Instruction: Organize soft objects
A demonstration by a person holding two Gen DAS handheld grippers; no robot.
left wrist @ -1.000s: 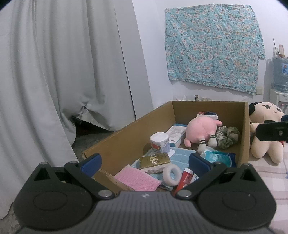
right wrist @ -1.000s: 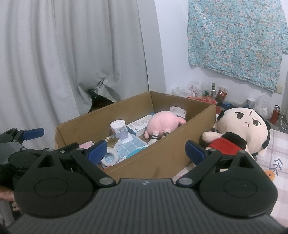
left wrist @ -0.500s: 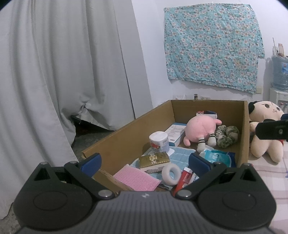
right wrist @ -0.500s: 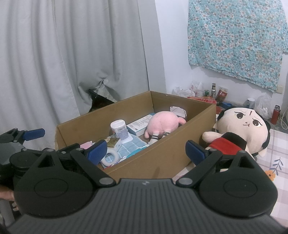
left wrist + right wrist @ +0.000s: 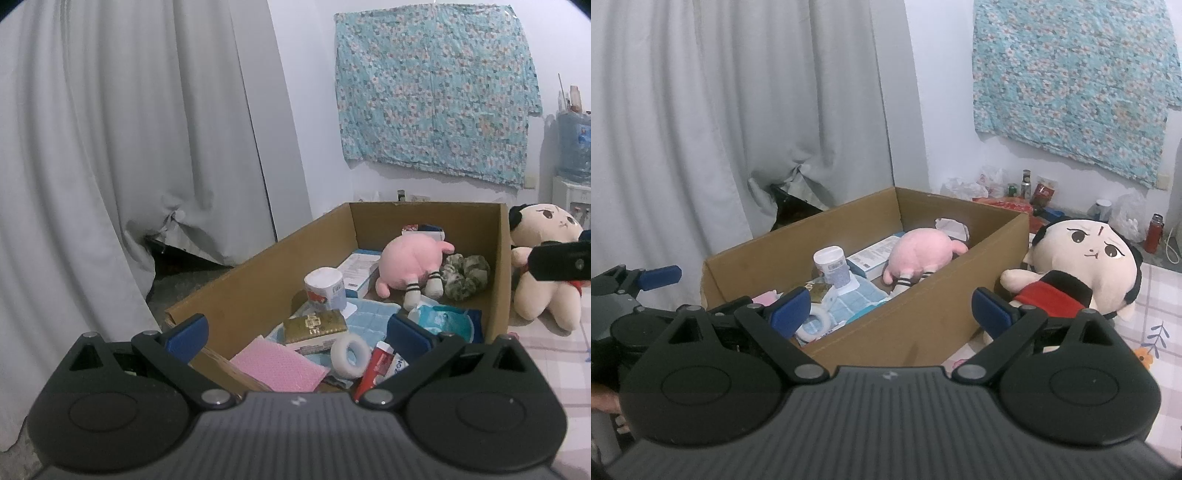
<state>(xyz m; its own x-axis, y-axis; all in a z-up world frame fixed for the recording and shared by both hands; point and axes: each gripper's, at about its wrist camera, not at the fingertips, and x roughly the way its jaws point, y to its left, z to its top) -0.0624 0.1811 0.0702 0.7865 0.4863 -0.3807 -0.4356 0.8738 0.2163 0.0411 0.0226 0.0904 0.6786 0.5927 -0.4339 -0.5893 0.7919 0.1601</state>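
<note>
Pink plush (image 5: 410,266) sits ahead of our left gripper (image 5: 295,334); both grippers spread, empty — approach w/ fingers straddling its body.

The box (image 5: 923,325) wall hides the pink plush's (image 5: 919,254) legs in the right view. The doll (image 5: 539,258) is partly behind the right gripper (image 5: 561,260), itself cut by the frame edge. Labels on the carton (image 5: 356,271) are unreadable.

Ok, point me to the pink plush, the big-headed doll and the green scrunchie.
pink plush (image 5: 408,264), left wrist view, on its round body.
big-headed doll (image 5: 1086,258), right wrist view, on its face.
green scrunchie (image 5: 466,275), left wrist view, on its ruffled fabric.
</note>
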